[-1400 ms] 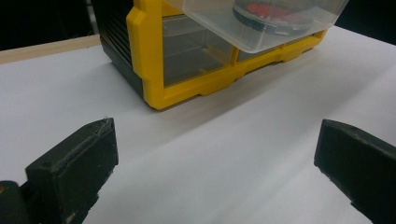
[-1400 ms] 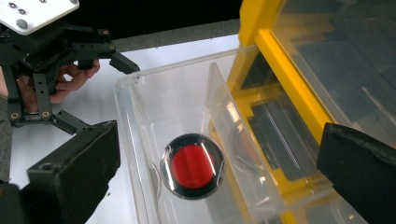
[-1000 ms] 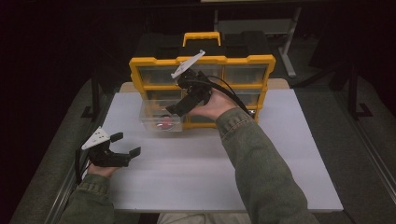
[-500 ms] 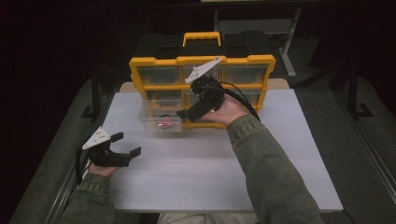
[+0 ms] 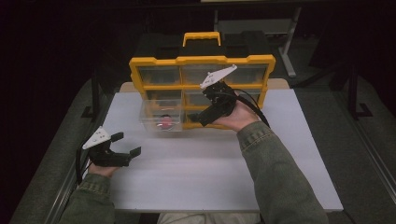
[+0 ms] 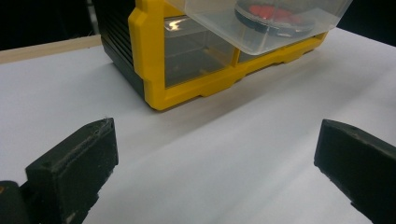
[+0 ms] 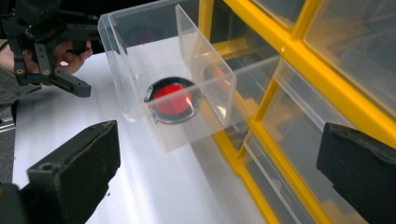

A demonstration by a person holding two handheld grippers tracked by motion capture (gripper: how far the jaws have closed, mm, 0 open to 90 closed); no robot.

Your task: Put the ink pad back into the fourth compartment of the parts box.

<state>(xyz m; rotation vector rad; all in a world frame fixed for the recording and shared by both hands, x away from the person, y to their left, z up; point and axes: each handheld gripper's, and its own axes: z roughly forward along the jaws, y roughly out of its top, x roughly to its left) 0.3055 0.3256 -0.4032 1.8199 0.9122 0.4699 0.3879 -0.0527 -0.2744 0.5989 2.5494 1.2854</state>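
1. The right gripper (image 5: 198, 117) hangs with jaws spread wide and nothing between them, tips just beside the front of the cabinet (image 5: 201, 65), at about 3 o'clock from the pulled-out drawer (image 5: 161, 121).
2. In the right gripper view the drawer (image 7: 163, 79) sits ahead at 12 o'clock, between the two black jaws and apart from both.
3. The drawer is clear plastic with a divider across it. A round black-rimmed disc (image 7: 173, 99) with a red centre lies flat in its front section; I cannot tell what is in the section behind the divider.
4. The other drawers in the yellow cabinet stand shut; their contents are too dim to make out.
5. The right hand (image 5: 240, 116) grips the tool from behind, forearm running down to 5 o'clock, the grey plate tilted up toward 1 o'clock.
6. The left gripper (image 5: 127, 147) is also wide open and empty, low over the white table (image 5: 196, 177) at 7 o'clock from the drawer, well apart from it.
7. From the left gripper view the drawer (image 6: 261, 23) juts out at 1 o'clock above the cabinet's yellow corner.
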